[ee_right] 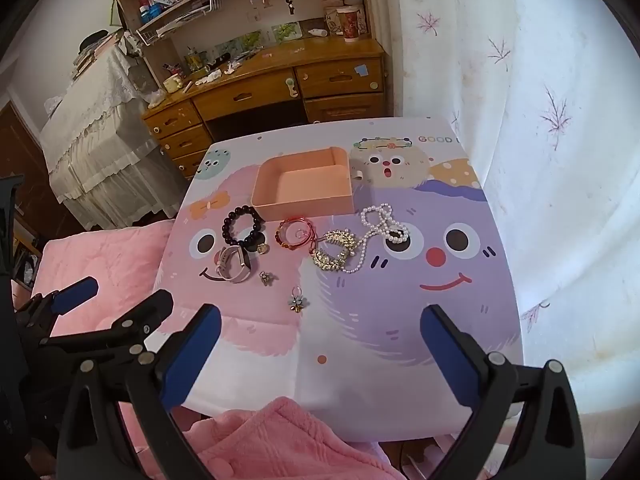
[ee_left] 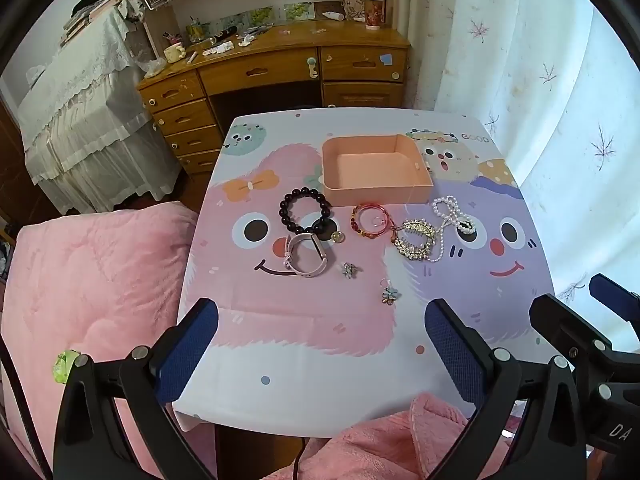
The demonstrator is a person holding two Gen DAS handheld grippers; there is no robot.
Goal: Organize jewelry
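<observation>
Left wrist view
Left gripper [ee_left: 322,318]: black frame with blue-padded fingers spread wide, nothing between them, hanging over the near edge of the table.
Table [ee_left: 304,396]: covered by a cartoon-printed cloth with pink and purple fuzzy faces.
Box [ee_left: 418,190]: a shallow square peach-pink plastic tray, open and empty, at the far middle of the cloth.
Jewelry: all outside the box, just in front of it. A dark round-bead bracelet [ee_left: 292,210] lies at left, touching a pale pink strap watch [ee_left: 306,258]; a red and gold beaded bangle [ee_left: 370,220] sits in the centre; a gold rhinestone hair claw [ee_left: 414,238] overlaps a white pearl necklace [ee_left: 450,210] at right.
Small pieces: a flower-shaped charm [ee_left: 388,295] lies nearest the gripper, apart from the rest.

Right wrist view
Right gripper [ee_right: 320,322]: the same build, jaws also spread wide and holding nothing.
Box [ee_right: 304,204]: empty; the bead bracelet [ee_right: 244,228], bangle [ee_right: 294,234], hair claw [ee_right: 334,254] and pearls [ee_right: 382,222] line up before it.
Neighbour: the left gripper [ee_right: 116,300] shows at the left edge.
</observation>
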